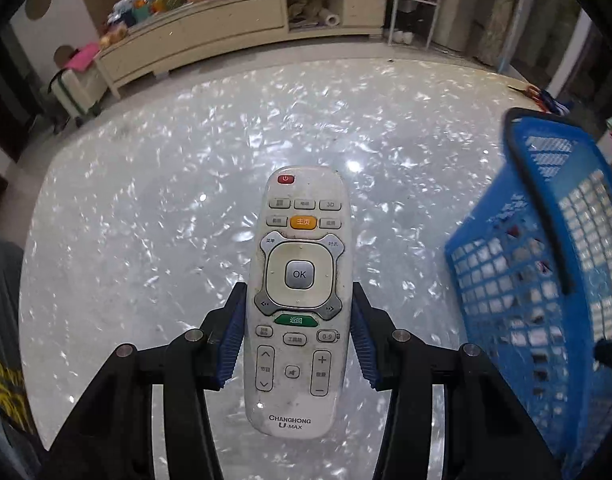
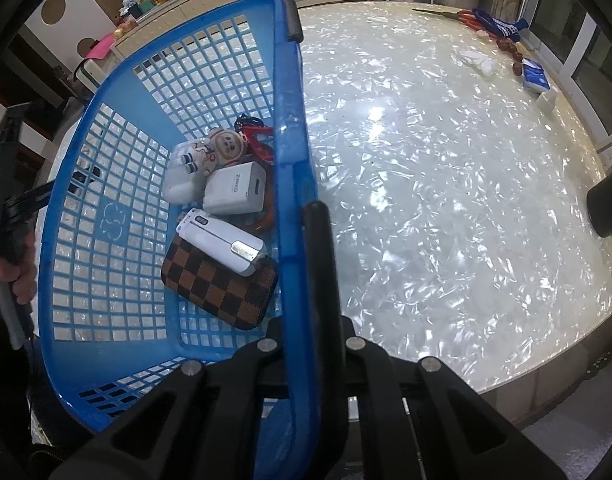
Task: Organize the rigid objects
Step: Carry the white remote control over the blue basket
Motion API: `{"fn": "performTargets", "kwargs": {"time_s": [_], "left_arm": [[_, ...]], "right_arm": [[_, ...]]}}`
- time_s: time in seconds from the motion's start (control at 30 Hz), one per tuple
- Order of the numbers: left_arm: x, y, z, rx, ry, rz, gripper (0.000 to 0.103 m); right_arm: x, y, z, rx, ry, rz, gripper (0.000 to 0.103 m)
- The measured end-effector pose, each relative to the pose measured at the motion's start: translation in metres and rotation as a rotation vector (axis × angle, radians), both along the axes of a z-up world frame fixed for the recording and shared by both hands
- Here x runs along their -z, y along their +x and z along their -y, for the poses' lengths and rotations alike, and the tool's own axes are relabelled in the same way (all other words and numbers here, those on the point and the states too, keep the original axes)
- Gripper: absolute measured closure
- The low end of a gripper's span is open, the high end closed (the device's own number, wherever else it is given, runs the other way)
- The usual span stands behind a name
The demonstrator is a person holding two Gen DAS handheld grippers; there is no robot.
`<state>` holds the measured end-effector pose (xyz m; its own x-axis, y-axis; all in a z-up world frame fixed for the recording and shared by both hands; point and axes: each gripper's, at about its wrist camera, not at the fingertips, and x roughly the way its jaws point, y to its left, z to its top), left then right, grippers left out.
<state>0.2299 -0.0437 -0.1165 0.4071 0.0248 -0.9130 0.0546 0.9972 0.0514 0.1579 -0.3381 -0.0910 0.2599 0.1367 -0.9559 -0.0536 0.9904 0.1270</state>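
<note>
A white remote control (image 1: 300,280) with an OK button hangs above the pearly table (image 1: 146,200), buttons facing the camera. My left gripper (image 1: 299,294) is shut on it, a blue pad pressing each long side. The blue plastic basket (image 1: 546,280) stands tilted at the right of that view. In the right wrist view, my right gripper (image 2: 306,344) is shut on the basket's (image 2: 106,220) near rim and black handle (image 2: 322,260). Inside lie a panda astronaut toy (image 2: 204,156), a white charger (image 2: 236,192), a white power bank (image 2: 222,240), a checkered pouch (image 2: 218,284) and a red strap (image 2: 258,136).
Scissors (image 2: 446,14), white cloth (image 2: 478,60), a blue packet (image 2: 536,76) and a white cup (image 2: 546,100) lie along the table's far right edge. A black cylinder (image 2: 608,208) stands at the right. A hand (image 2: 10,272) shows left of the basket. A cream cabinet (image 1: 226,36) stands beyond the table.
</note>
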Motion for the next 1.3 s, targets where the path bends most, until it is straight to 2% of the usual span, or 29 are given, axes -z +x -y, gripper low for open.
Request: {"fn": "performTargets", "kwargs": {"time_s": [0.13,0.3,0.4,0.5,0.63,0.73,0.8,0.97,1.3], "left_arm": [[-0.018,-0.009,0.005,0.075,0.037,0.029,0.05],[-0.038,-0.025,0.014,0.17,0.131,0.086,0.05],[-0.052,-0.033,0.017,0.223,0.103,0.092,0.05],[-0.068,-0.043,0.027,0.274,0.108,0.12,0.05],[-0.093,-0.056,0.045,0.398,0.082,0.162,0.05],[-0.108,-0.066,0.065,0.468,0.094,0.2,0.05],[-0.112,-0.069,0.079,0.518,0.07,0.197,0.05],[-0.107,-0.076,0.116,0.664,0.033,0.18,0.05],[-0.067,-0.078,0.173,0.864,-0.014,0.109,0.05]], "right_arm": [[-0.002,-0.002,-0.001,0.001,-0.009,0.004,0.098],[-0.003,-0.004,-0.003,-0.001,-0.012,0.006,0.098],[-0.005,-0.006,-0.004,-0.001,-0.012,0.008,0.098],[-0.006,-0.007,-0.004,-0.001,-0.009,0.009,0.098],[-0.005,-0.008,-0.004,0.0,-0.006,0.01,0.098],[-0.007,-0.009,-0.003,0.001,0.0,0.012,0.098],[-0.007,-0.008,-0.003,0.001,0.003,0.014,0.098],[-0.007,-0.008,-0.001,0.001,0.008,0.014,0.098],[-0.007,-0.007,0.001,0.008,0.024,0.02,0.098]]}}
